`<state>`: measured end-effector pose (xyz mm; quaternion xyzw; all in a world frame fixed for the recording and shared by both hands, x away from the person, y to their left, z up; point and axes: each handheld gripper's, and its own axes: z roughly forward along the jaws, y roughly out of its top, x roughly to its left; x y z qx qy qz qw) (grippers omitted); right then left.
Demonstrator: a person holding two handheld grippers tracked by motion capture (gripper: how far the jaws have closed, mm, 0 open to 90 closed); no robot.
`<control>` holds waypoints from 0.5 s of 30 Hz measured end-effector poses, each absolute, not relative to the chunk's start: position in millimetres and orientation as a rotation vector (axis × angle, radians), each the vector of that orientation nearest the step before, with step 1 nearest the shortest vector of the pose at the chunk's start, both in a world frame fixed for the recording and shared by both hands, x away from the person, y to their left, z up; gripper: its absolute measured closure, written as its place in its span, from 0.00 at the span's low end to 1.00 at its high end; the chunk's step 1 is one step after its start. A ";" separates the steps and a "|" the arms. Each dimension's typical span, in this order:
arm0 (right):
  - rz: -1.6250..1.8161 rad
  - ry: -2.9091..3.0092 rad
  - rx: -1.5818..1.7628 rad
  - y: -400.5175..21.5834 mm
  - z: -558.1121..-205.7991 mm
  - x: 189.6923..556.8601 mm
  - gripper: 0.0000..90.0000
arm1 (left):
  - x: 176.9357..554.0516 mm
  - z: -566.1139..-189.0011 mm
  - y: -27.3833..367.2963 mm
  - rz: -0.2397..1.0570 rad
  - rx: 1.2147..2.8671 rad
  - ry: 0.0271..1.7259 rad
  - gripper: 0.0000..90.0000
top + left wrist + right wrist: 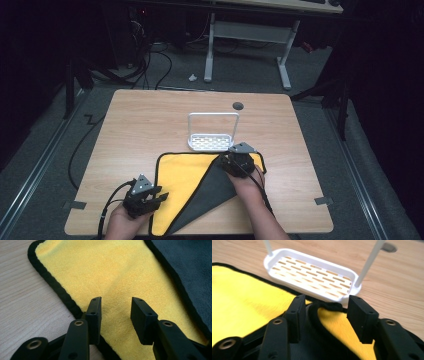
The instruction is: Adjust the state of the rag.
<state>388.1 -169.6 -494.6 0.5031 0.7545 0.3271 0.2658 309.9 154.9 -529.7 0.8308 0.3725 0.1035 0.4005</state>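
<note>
Under my right gripper (pixel 239 161), right of centre in the high view, the folded corner of the cloth (pixel 187 187) disappears beneath the tool, so I can't see from above how the fold ends. My right gripper view settles it: jaws parted, black hem lying between them, pads not pressing. Lower left of the high view, my left gripper (pixel 145 196) hovers at the cloth's near left edge, jaws apart over yellow pile, gripping nothing. One cloth, yellow with its grey underside turned over diagonally, lies at the near middle of the table (pixel 140 120); its near corner reaches the table's front edge. One white rack (pixel 212 135) stands just beyond, its base touching the far hem. Bare wood lies left, right and far. Two grippers, both released
</note>
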 end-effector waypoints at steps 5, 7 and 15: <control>0.866 2.116 1.310 -163.8 -502.7 384.4 0.93 | 309.5 -530.6 155.7 0.267 2.099 0.939 0.69; 0.873 2.117 1.294 -165.1 -500.5 378.0 0.94 | 309.1 -531.0 155.6 0.271 2.098 0.937 0.69; 0.973 2.028 1.310 -230.9 -486.0 283.5 0.94 | 306.8 -532.0 155.1 0.300 2.099 0.932 0.71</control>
